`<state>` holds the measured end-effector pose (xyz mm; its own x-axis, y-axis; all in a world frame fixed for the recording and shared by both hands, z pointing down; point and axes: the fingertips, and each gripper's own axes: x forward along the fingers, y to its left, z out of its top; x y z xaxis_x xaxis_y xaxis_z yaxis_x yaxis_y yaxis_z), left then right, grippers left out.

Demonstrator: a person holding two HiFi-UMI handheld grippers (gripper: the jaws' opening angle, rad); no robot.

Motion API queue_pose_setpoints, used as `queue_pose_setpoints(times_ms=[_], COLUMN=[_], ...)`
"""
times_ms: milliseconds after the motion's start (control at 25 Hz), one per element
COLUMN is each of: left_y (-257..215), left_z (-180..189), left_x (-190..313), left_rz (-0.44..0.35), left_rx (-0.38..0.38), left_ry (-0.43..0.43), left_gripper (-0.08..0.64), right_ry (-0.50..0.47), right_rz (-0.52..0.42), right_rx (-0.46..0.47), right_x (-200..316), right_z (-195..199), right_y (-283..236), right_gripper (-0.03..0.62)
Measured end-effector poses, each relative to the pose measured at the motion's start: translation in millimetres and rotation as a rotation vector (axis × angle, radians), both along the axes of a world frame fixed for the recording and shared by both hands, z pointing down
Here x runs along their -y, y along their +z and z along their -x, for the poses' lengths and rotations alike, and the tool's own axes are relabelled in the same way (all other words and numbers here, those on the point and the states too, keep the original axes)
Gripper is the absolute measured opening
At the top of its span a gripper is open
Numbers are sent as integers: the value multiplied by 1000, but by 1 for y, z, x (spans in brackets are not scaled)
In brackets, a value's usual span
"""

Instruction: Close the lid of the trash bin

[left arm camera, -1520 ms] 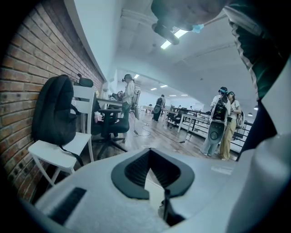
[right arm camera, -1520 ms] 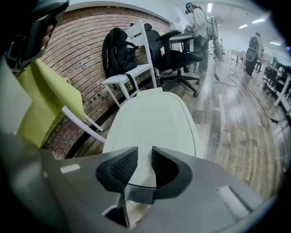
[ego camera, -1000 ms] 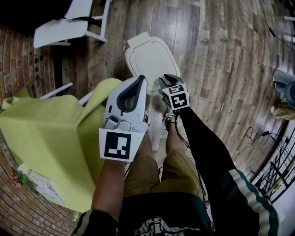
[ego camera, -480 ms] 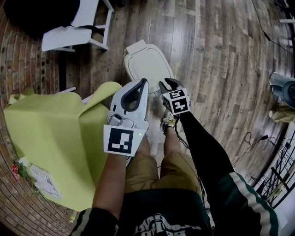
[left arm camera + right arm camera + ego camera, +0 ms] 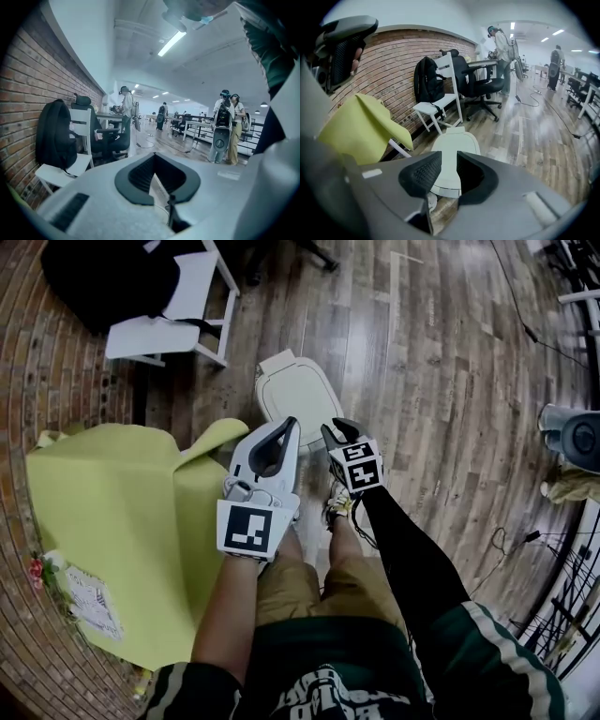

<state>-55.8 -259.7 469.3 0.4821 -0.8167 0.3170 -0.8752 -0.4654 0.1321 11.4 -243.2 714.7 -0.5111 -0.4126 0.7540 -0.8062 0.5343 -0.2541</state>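
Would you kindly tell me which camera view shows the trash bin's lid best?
The head view: it looks straight down on the lid, nearly all of its oval top showing. The right gripper view sees it slantwise, partly behind the right claw. In the left gripper view I cannot make it out.

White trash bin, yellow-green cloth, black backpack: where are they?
White oval trash bin (image 5: pixel 298 395), head view, middle of its lid.
Yellow-green cloth (image 5: pixel 112 521), head view, its flat middle.
Black backpack (image 5: pixel 426 82) on the white chair (image 5: pixel 440 104), right gripper view, its front.
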Motion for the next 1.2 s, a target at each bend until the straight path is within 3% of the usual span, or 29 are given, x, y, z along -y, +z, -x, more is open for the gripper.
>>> queue_pose_setpoints(times_ms=[640, 1200], left_y=[-74, -140], left_z=[12, 10], left_x=[-6, 2], left_rz=[-46, -94], left_rx=[96, 136], left_ry=[-12, -84], left_gripper=[8, 8], right_ry=[5, -1], right_rz=[-126, -267], right_rx=[60, 145], right_x=[16, 35], right_z=[-13, -22], right_y=[-122, -229], right_gripper=[107, 107])
